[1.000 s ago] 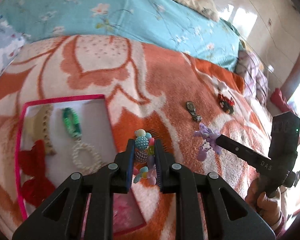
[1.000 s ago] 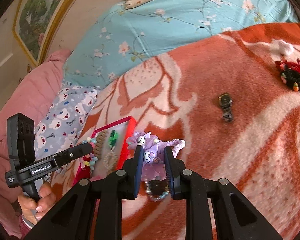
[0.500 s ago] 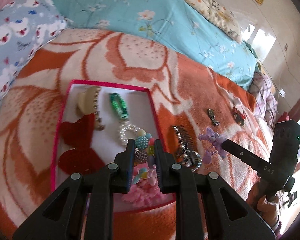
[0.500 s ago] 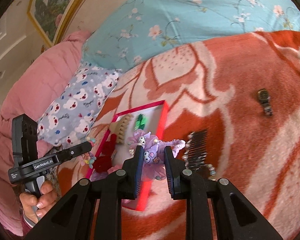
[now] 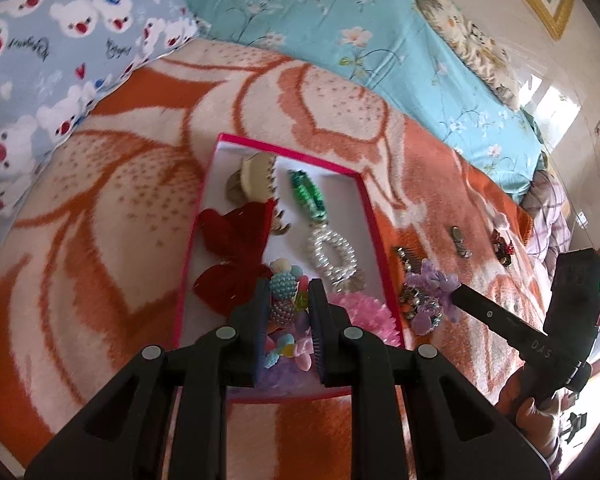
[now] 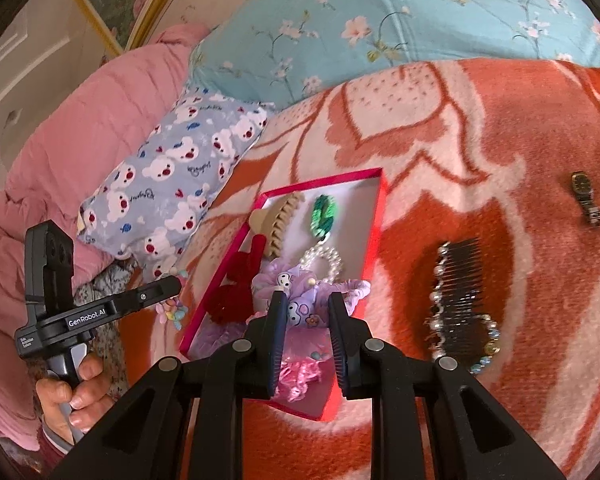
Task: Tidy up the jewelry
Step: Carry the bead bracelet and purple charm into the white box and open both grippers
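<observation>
Landmark: pink-rimmed tray lying on the orange and cream blanket

Left gripper: jaws clamped on a beaded pastel hair tie, held over the near end of the tray. The hand gripping its handle shows in the right wrist view, left of the tray.

Right gripper: jaws clamped on a purple cartoon scrunchie, over the tray's near right part in its own view; from the left wrist view the scrunchie sits just past the tray's right rim. Which is true I cannot tell.

Inside the tray: beige claw clip at the far end, green hair clip beside it, red bow along the left side, pearl bracelet mid-right, pink spiky item at the near right corner.

Outside the tray, to its right: jewelled hair comb nearby, wristwatch farther off, red and black ornament beyond that.

Blue bear-print pillow lies left of the tray's far end
</observation>
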